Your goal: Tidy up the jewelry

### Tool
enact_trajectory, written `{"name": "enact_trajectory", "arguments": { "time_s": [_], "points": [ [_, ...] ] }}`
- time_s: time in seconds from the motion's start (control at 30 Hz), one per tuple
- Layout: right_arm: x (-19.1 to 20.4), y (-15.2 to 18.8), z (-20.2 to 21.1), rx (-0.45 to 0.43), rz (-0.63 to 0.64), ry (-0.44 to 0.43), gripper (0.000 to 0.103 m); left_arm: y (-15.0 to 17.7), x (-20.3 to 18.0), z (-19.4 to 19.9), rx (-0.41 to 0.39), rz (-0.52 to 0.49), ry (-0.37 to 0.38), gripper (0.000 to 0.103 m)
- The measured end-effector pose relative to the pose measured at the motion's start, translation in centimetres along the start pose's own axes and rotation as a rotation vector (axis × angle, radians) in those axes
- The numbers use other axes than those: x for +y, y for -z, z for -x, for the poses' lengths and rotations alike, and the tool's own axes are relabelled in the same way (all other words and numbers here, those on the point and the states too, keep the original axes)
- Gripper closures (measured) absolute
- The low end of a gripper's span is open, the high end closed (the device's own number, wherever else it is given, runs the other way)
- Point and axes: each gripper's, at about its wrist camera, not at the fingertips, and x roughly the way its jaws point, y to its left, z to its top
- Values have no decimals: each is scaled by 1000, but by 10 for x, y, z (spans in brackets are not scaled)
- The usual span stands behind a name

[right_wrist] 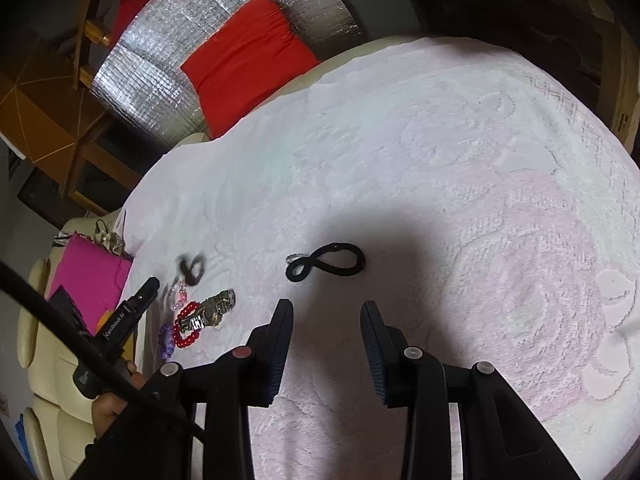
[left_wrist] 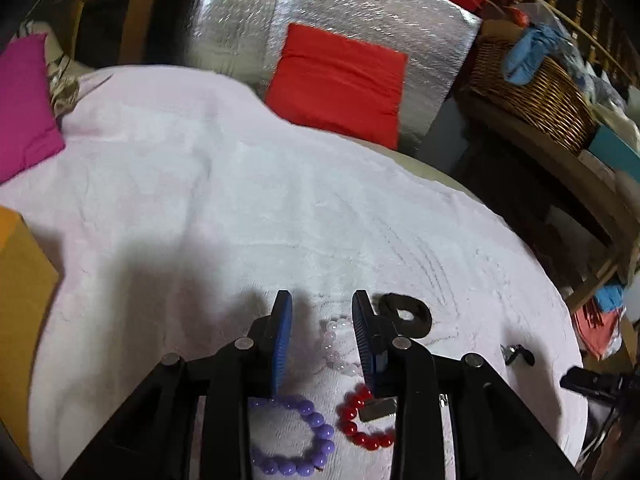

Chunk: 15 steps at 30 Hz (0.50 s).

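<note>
The left tool (left_wrist: 320, 328) hangs low over the pale pink towel (left_wrist: 192, 200) with its blue pads parted and nothing pinched between them; the clear bead bracelet (left_wrist: 338, 344) lies on the cloth in the gap, untouched as far as can be seen. Just nearer the camera sit the purple bead bracelet (left_wrist: 298, 436) and the red bead bracelet (left_wrist: 356, 420), the red one lying against a metal watch (left_wrist: 378, 408), with a black hair tie (left_wrist: 406, 314) just beyond the right-hand pad. The right tool (right_wrist: 324, 320) is also partly parted and empty, hovering short of a twisted black band (right_wrist: 326, 266) and the small ring (right_wrist: 294, 258) at its end. The risk here, as I judge it, is crowding: the beaded pieces lie so close together that a closing pad could catch two strands at once or drag the watch along. The terry pile may also snag a thin clasp, and round beads can squirt out of a shallow pinch and roll off the towel's edge.
</note>
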Motion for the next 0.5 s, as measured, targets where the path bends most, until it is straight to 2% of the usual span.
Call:
{"name": "enact_trajectory", "arguments": {
  "time_s": [0.2,0.43,0.5],
  "points": [
    [6,1,-1,1,8,-6,65,0,-15,9,24,-80,53,70],
    [4,1,-3,0,-14,0,65,19,-82,3,84,-343,168,70],
    [2,1,-2,0,-15,3,65,24,-94,-3,108,-382,175,62]
  ]
}}
